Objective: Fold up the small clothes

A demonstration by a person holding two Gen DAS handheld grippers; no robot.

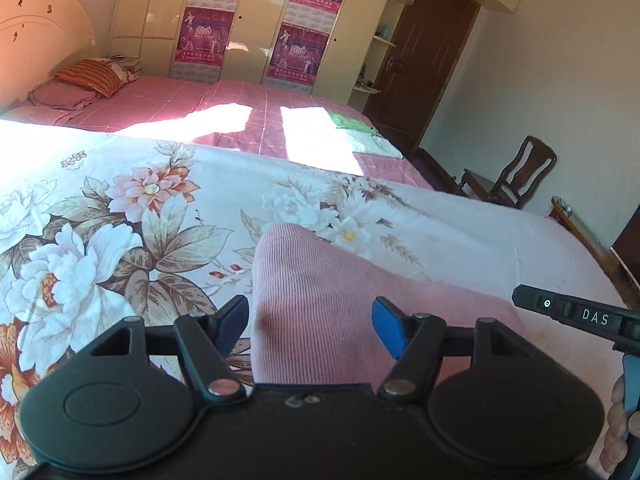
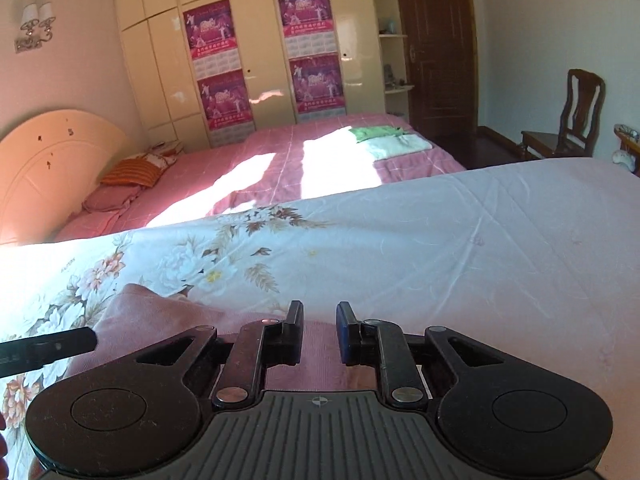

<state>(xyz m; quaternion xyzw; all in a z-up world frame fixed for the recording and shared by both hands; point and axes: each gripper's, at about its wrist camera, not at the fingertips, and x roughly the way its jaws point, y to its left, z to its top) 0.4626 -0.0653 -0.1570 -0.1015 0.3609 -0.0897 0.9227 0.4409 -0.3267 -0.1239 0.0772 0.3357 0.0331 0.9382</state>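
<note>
A pink ribbed garment [image 1: 320,280] lies on the floral bedsheet [image 1: 120,200], its far corner rounded over. My left gripper [image 1: 310,314] hovers over its near part, open wide, the blue pads on either side of the cloth without pressing it. In the right wrist view the same garment [image 2: 160,320] lies to the left and runs under my right gripper [image 2: 320,320]. Its jaws stand only a narrow gap apart, and no cloth shows pinched between the pads. A black bar of the right tool [image 1: 580,314] and a person's fingers [image 1: 618,428] show at the left view's right edge.
The floral sheet [image 2: 440,240] stretches plain and pale to the right. Beyond it stands a second bed with a pink checked cover [image 2: 280,152], pillows [image 2: 132,172] and folded green and white cloths [image 2: 392,140]. A wooden chair [image 2: 568,120], a dark door [image 2: 436,40] and a wardrobe [image 2: 260,40] are behind.
</note>
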